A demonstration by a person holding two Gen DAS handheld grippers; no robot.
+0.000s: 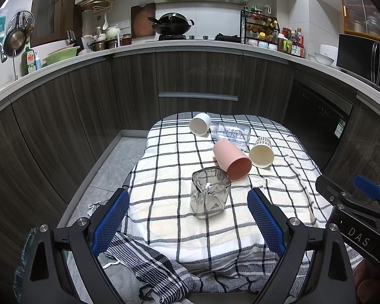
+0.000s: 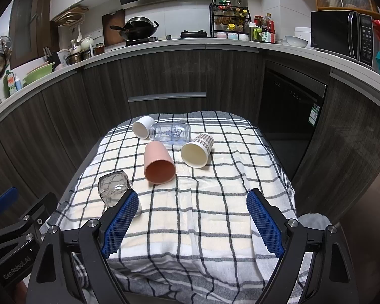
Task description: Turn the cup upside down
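A clear grey glass cup (image 1: pixel 209 192) stands base up on the checked cloth (image 1: pixel 179 223), just ahead of my open, empty left gripper (image 1: pixel 188 197). In the right wrist view the same glass cup (image 2: pixel 115 188) is partly behind my right gripper's left finger (image 2: pixel 122 220). A pink cup (image 1: pixel 231 160) (image 2: pixel 158 163), a white cup (image 1: pixel 200 124) (image 2: pixel 143 126), a paper cup with a patterned wall (image 1: pixel 262 152) (image 2: pixel 197 150) and a clear bottle (image 1: pixel 230 132) (image 2: pixel 170 132) lie on their sides further back. My right gripper (image 2: pixel 192 197) is open and empty over the cloth (image 2: pixel 202 215).
The cloth covers a small table with dark kitchen cabinets (image 1: pixel 197 76) close behind and on both sides. A dishwasher front (image 2: pixel 291 106) is at the right. The right gripper's body (image 1: pixel 357 215) shows at the left view's right edge. Grey floor (image 1: pixel 106 167) lies to the table's left.
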